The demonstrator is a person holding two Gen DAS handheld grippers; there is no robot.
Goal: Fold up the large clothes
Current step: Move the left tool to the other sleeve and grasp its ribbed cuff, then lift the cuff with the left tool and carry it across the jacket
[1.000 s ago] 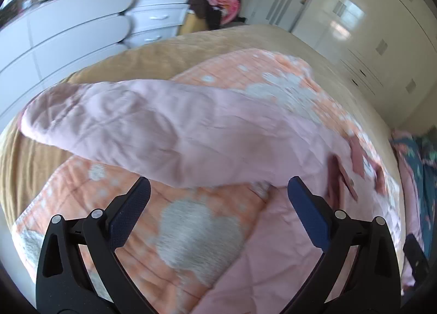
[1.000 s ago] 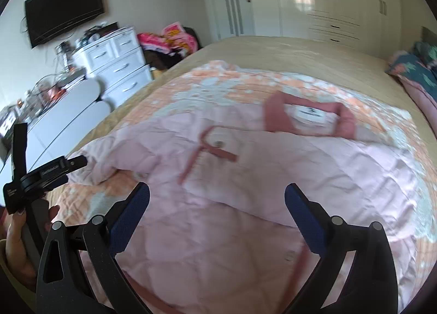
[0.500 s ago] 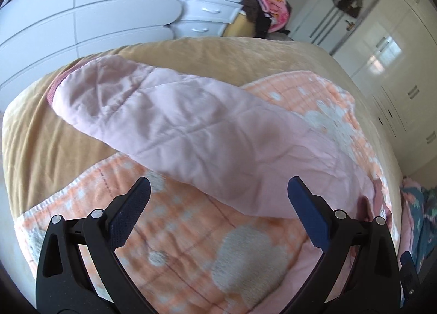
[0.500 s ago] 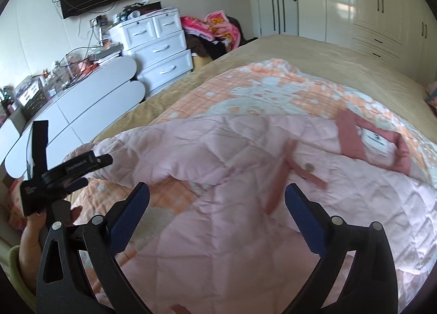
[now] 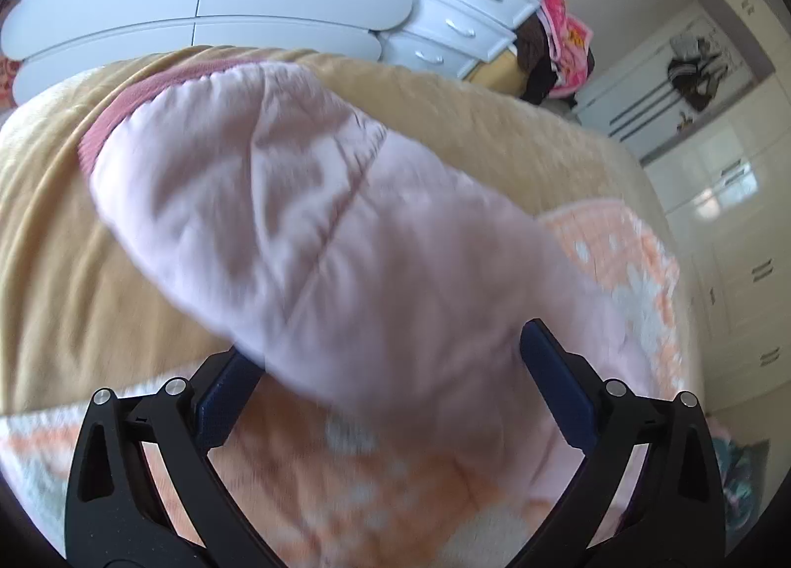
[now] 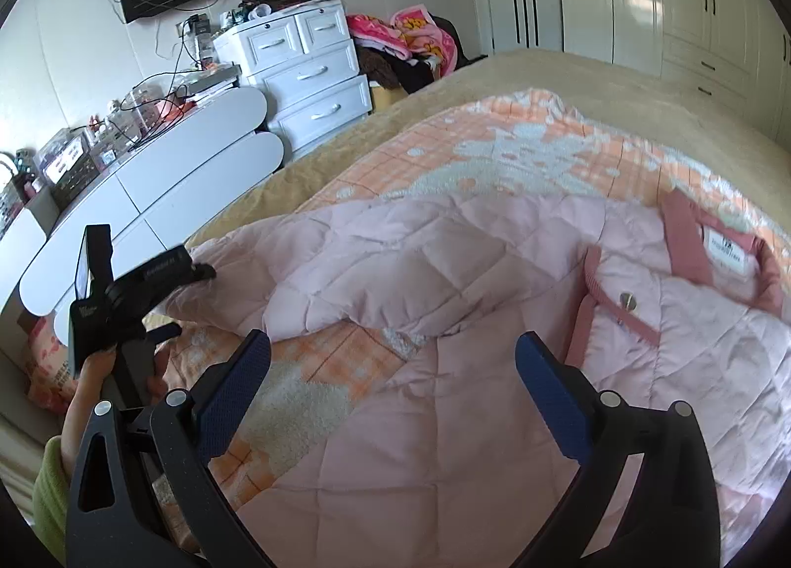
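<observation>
Reaching for the pink jacket [image 6: 494, 370] sleeve [image 5: 306, 222] sprawled on the bed [image 6: 618, 78], we keep the left gripper [image 5: 385, 380] wide and the right gripper [image 6: 390, 380] spread too, aiming near the cuff [image 5: 133, 98] so it folds flat.

Sleeve [image 5: 316, 241] fills the left tongs' [image 5: 390, 370] gap; right tongs [image 6: 390, 360] unobstructed.

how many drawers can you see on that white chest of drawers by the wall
5 on the white chest of drawers: two small ones side by side on top, then three wide ones stacked below. Lower ones may be hidden behind the bed.
</observation>
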